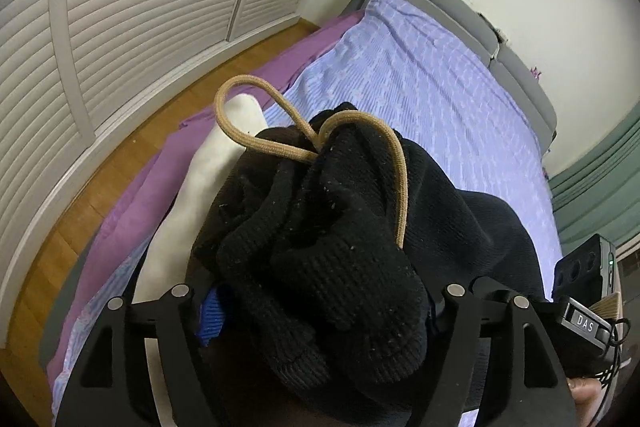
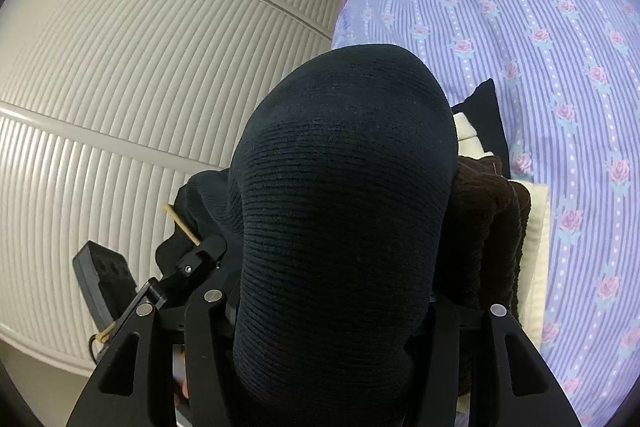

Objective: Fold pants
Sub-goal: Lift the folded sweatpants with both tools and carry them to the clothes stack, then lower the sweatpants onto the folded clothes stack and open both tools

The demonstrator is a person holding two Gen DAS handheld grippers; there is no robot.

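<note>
Black knit pants (image 1: 320, 247) with a tan drawstring (image 1: 280, 131) are bunched over my left gripper (image 1: 316, 307), which is shut on the waistband and holds it above the bed. The same black pants (image 2: 340, 207) drape over my right gripper (image 2: 332, 311), which is shut on the fabric; its fingertips are hidden under the cloth. The other gripper shows in each view, at the right edge of the left wrist view (image 1: 588, 291) and at lower left in the right wrist view (image 2: 120, 291).
A bed with a lilac flowered sheet (image 2: 540, 27) lies below. A stack of folded clothes, brown knit (image 2: 488, 227) and cream (image 2: 536, 247), sits on it. A white folded item (image 1: 208, 163) lies near the purple bed edge (image 1: 132, 203). Louvred closet doors (image 1: 140, 7) and wood floor (image 1: 80, 219) are on the left.
</note>
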